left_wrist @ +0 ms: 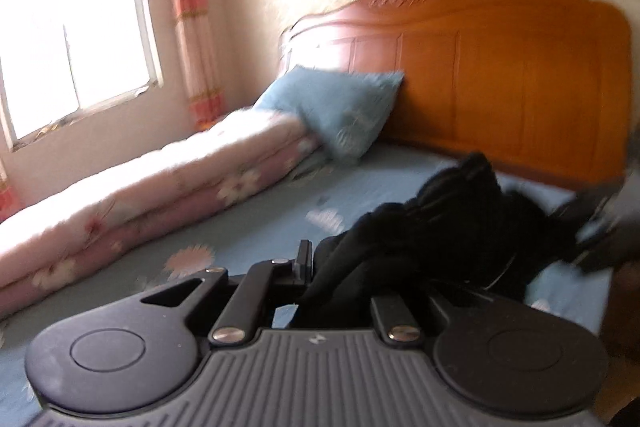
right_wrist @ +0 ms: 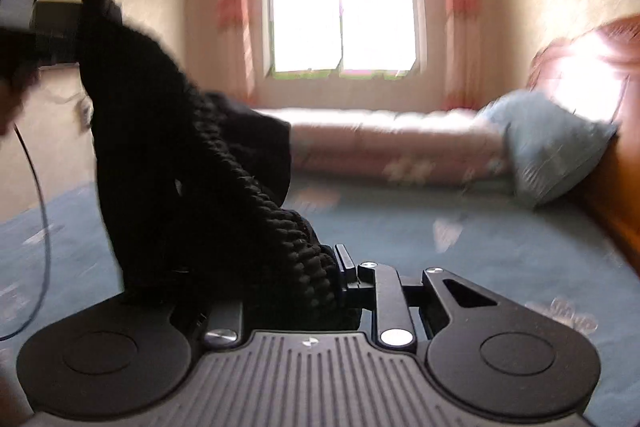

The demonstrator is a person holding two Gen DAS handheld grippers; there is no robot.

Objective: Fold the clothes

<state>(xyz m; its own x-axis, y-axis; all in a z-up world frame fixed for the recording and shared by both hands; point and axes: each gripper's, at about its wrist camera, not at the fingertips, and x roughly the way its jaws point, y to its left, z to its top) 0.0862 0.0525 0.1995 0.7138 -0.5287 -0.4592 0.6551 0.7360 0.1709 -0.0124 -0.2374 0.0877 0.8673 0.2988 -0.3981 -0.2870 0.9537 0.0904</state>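
Observation:
A black knitted garment [left_wrist: 460,219] hangs bunched above the blue bed sheet [left_wrist: 260,227], stretched between my two grippers. My left gripper [left_wrist: 320,267] is shut on one edge of it; dark cloth fills its jaws. At the far right of the left wrist view, the right gripper [left_wrist: 600,227] is a dark blur at the garment's other end. In the right wrist view the garment [right_wrist: 180,147] rises from my right gripper [right_wrist: 316,267], whose jaws are closed on a thick knitted edge, up to the left gripper [right_wrist: 40,23] at the top left.
A folded pink floral quilt [left_wrist: 140,195] lies along the window side of the bed, with a blue pillow [left_wrist: 340,111] against the wooden headboard [left_wrist: 520,75]. A thin cable [right_wrist: 40,207] hangs at the left. The blue sheet [right_wrist: 480,247] spreads between garment and headboard.

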